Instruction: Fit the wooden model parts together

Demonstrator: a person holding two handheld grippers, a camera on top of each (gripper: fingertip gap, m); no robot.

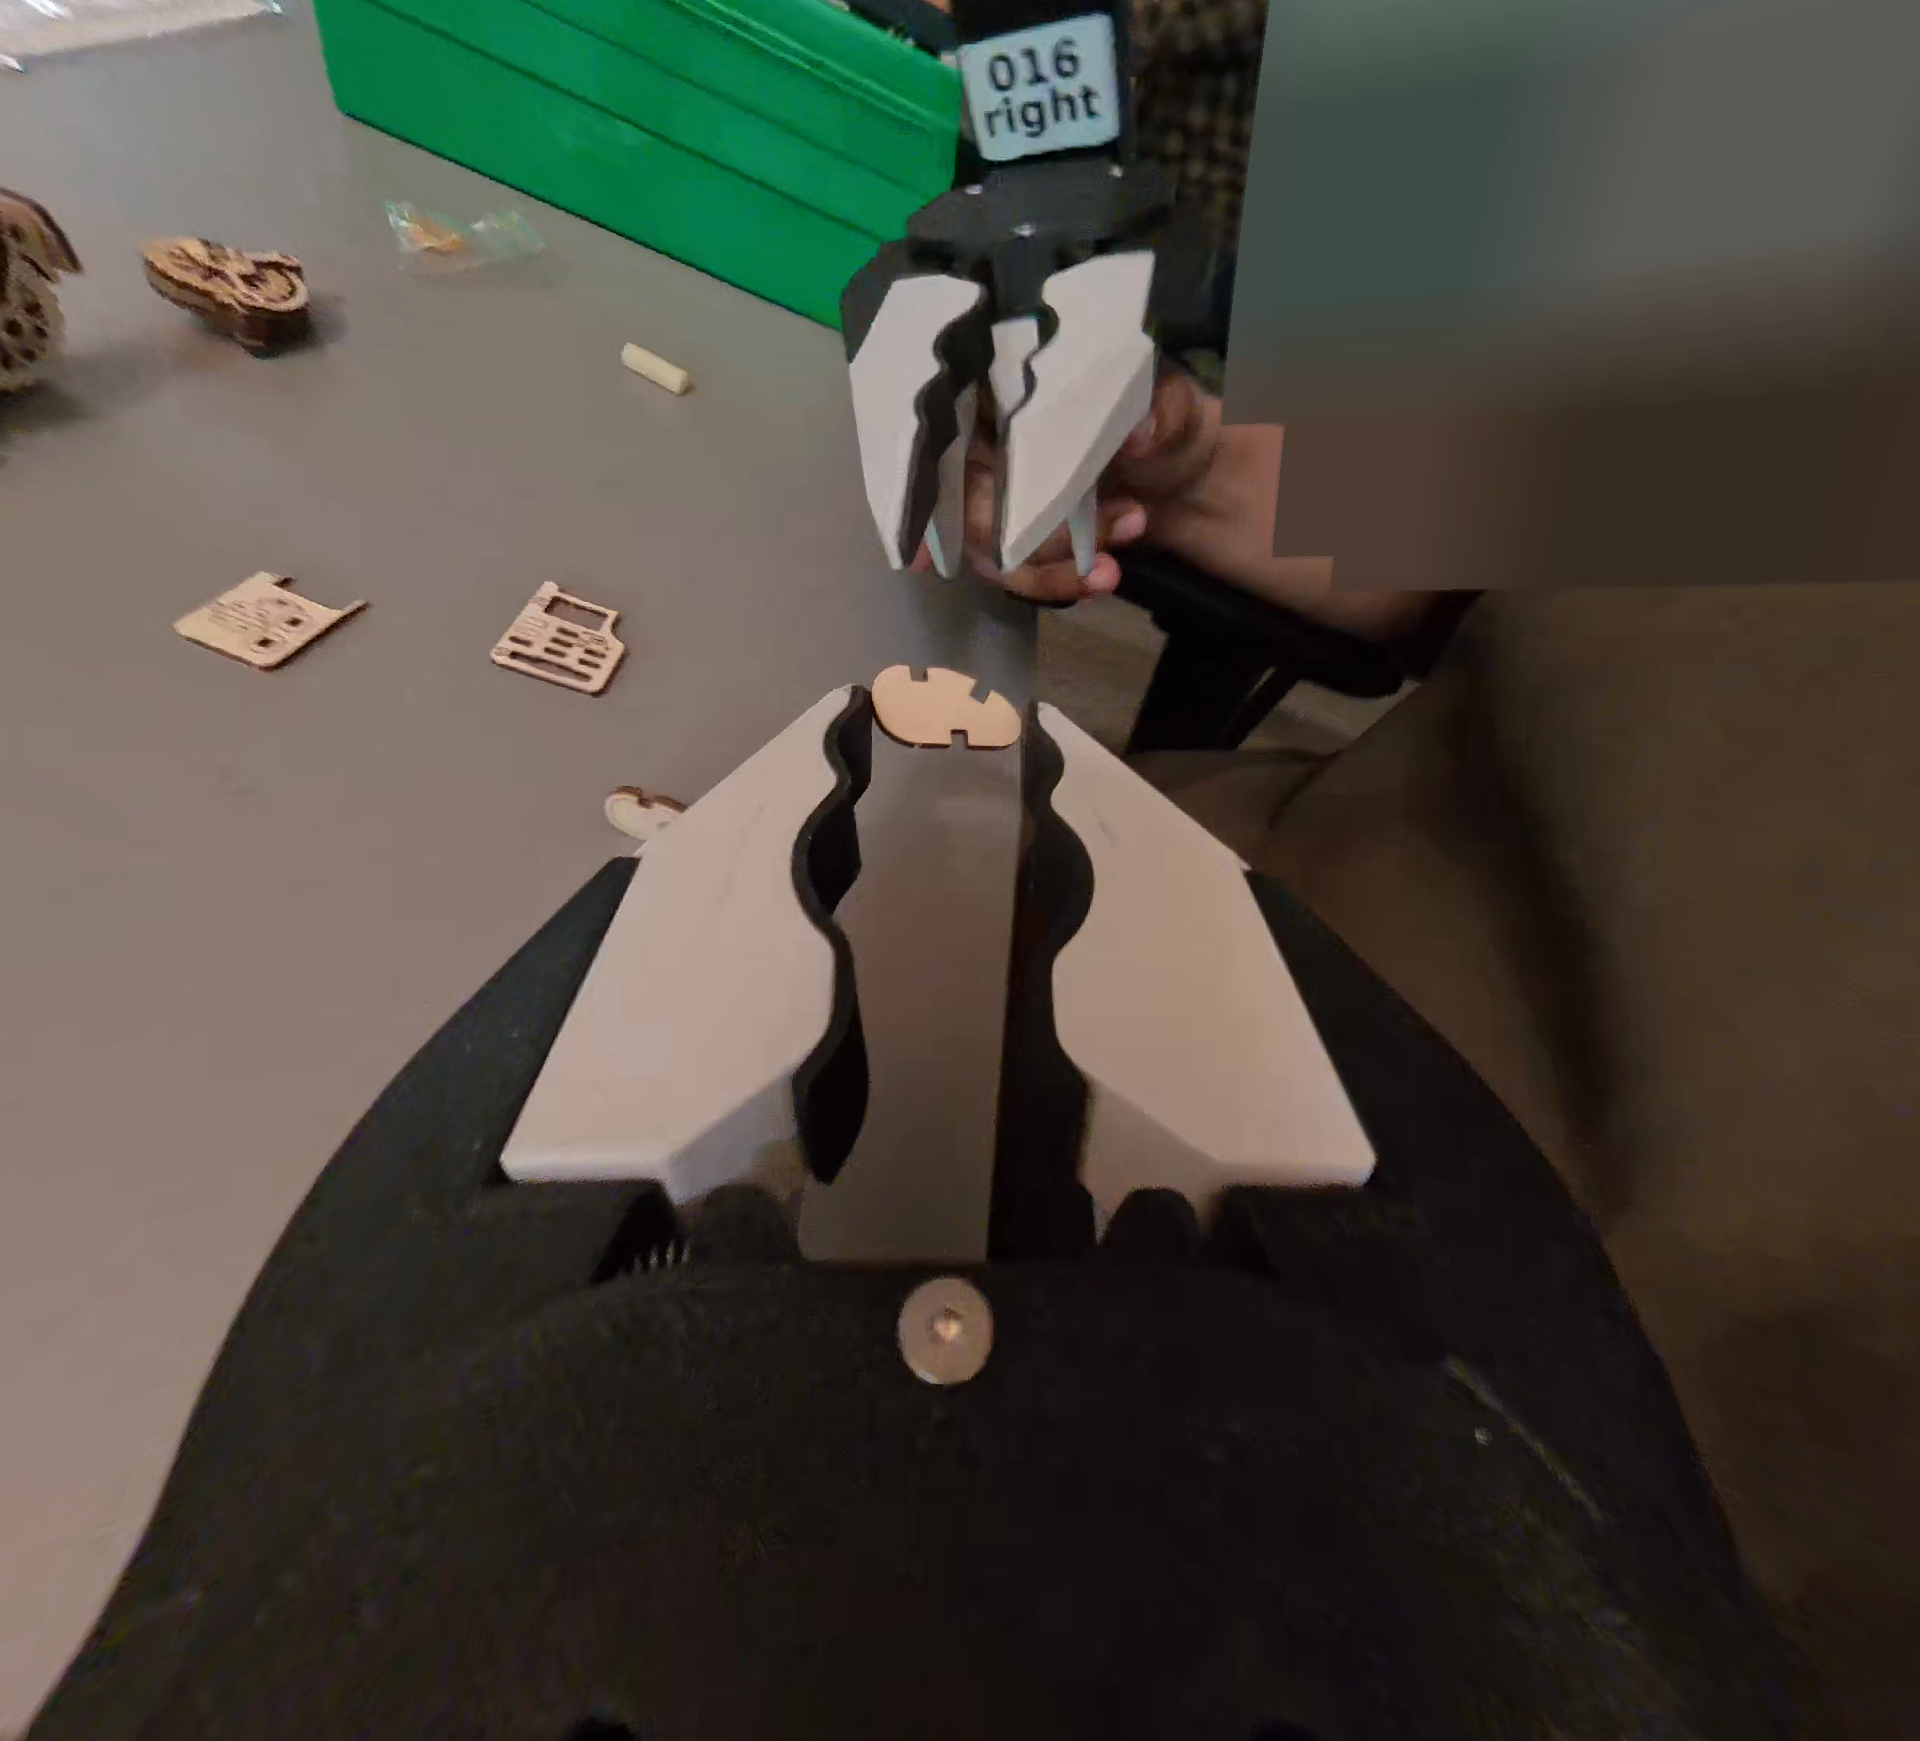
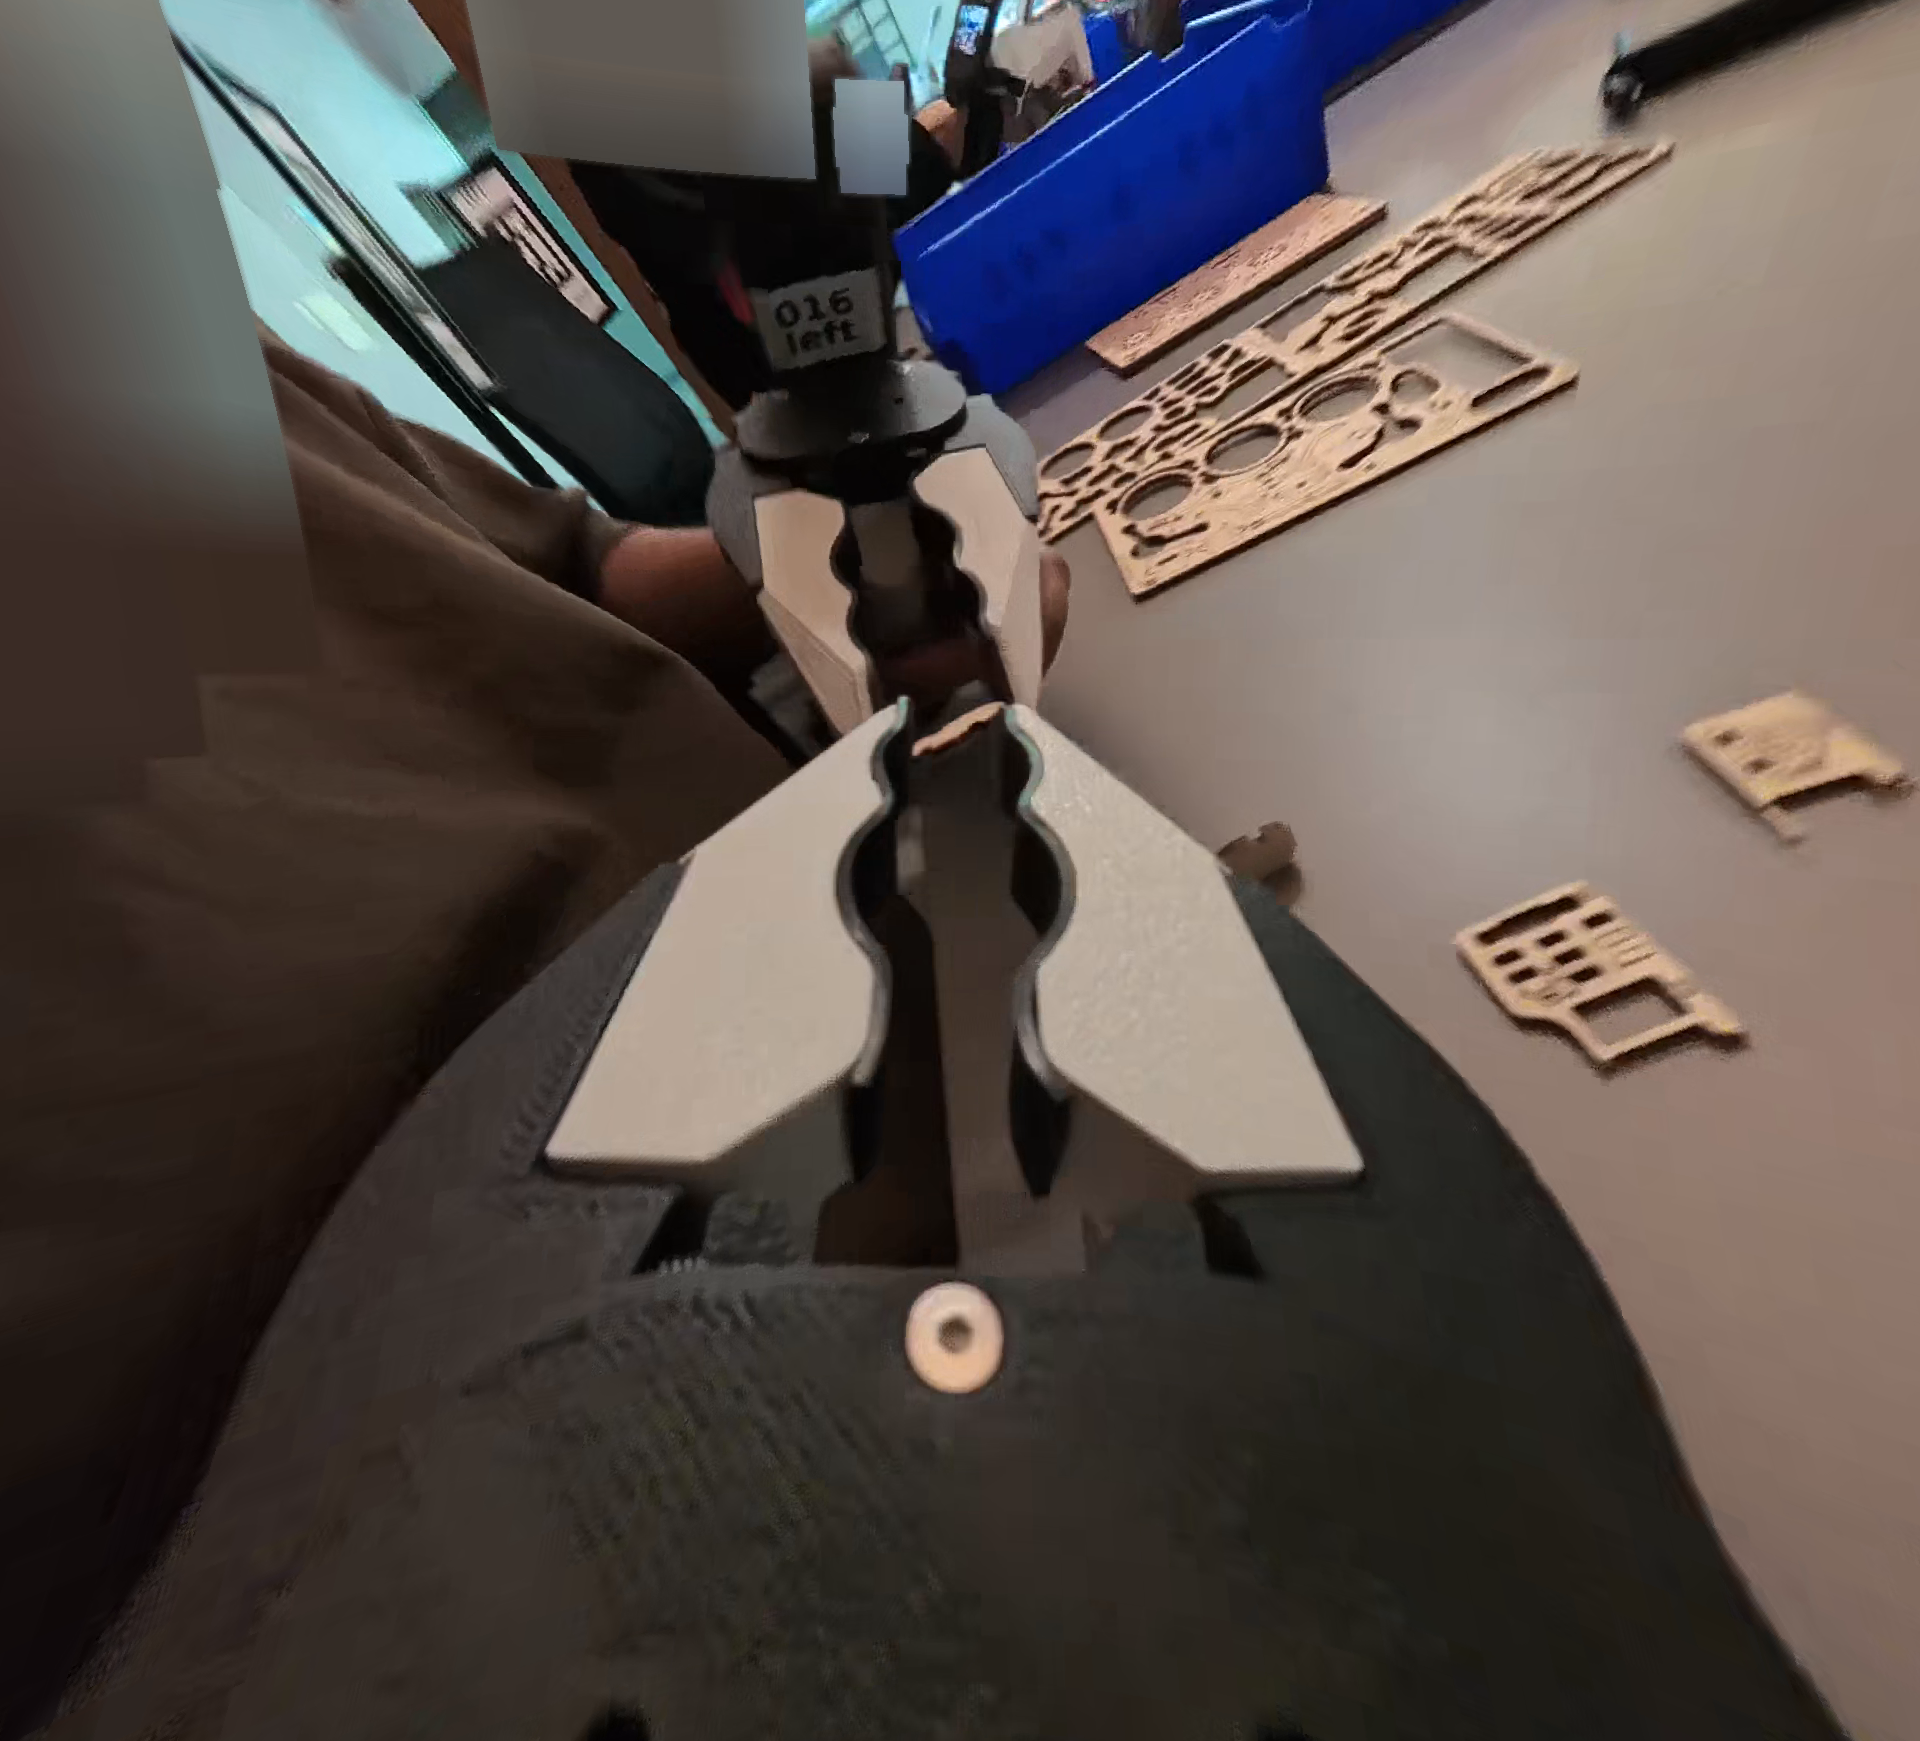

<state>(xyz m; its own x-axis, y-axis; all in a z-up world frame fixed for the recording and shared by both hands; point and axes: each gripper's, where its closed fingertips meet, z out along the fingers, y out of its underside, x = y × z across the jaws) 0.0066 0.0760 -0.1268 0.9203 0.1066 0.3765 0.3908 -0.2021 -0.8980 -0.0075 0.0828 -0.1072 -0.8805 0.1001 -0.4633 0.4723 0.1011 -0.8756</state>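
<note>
My left tool point(image 1: 940, 704) pinches the oval slotted wooden part point(image 1: 943, 706) at its tips, long axis crosswise; my right tool point(image 1: 997, 548), empty and slightly parted, hangs just beyond it over the bench point(image 1: 312, 860) edge

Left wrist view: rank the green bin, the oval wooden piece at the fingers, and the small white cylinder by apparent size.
1. green bin, largest although farthest.
2. oval wooden piece; it is nearer the camera, so its lead over the cylinder is unsure.
3. small white cylinder.
</note>
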